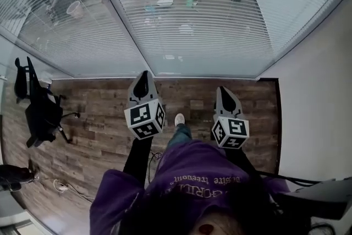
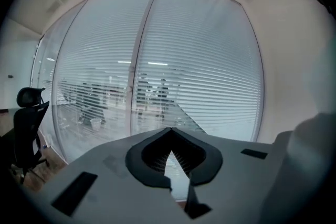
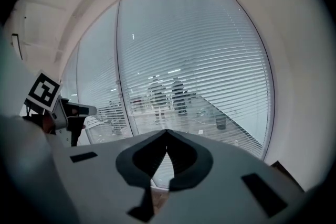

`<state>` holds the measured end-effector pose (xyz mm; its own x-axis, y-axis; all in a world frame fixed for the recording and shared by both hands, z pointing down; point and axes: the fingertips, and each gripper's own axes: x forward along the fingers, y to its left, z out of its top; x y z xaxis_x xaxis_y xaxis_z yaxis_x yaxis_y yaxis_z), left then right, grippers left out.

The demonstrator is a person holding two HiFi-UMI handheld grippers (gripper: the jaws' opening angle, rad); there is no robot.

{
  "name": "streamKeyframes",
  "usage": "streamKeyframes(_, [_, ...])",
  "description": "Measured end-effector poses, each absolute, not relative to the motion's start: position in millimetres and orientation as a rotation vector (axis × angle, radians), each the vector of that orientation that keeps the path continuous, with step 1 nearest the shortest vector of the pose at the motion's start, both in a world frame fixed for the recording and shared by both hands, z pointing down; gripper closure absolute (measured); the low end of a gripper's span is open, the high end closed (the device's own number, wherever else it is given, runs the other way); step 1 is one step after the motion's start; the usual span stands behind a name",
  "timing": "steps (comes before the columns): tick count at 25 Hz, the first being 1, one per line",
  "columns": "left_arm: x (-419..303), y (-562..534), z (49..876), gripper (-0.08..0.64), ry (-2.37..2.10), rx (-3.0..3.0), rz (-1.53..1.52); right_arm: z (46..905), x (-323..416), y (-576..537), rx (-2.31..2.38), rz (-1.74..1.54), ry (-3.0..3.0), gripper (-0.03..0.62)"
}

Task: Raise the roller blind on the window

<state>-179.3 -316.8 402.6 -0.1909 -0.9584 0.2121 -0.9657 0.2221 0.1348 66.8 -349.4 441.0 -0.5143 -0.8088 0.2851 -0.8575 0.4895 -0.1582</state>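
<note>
Two lowered blinds (image 1: 192, 19) face left gripper (image 1: 144, 75) and right gripper (image 1: 225, 91), both closed.

We see the blind (image 1: 192, 14) fully lowered, its white horizontal slats covering the window (image 1: 125, 19) right down to the bottom frame at floor level. The slats stand partly open, so we glimpse the room beyond.

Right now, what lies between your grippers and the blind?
Only wood floor, seen in the head view. The left gripper and right gripper, both shut and empty, point at the blind.
</note>
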Motion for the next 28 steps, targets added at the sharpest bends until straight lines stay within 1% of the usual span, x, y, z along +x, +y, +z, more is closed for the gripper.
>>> streamKeyframes(7, [-288,-401,354,0.557,-2.372,1.856,-0.110,440,-1,-413,1.440,0.379,-2.575,0.595])
streamKeyframes(13, [-339,-448,327,0.557,-2.443,1.850,-0.165,438,-15,-437,1.438,0.373,-2.558,0.595])
streamKeyframes(17, [-367,-468,328,0.557,-2.480,1.840,-0.151,452,-20,-442,1.432,0.397,-2.528,0.595])
streamKeyframes(22, [-389,-490,344,0.502,-2.486,1.830,-0.106,467,-16,-456,1.418,0.414,-2.525,0.595])
streamKeyframes(25, [-409,-499,353,0.485,-2.517,1.779,-0.074,469,-16,-467,1.403,0.413,-2.538,0.595])
streamKeyframes(28, [-424,-511,366,0.470,-2.450,1.756,-0.043,464,-17,-478,1.395,0.393,-2.551,0.595])
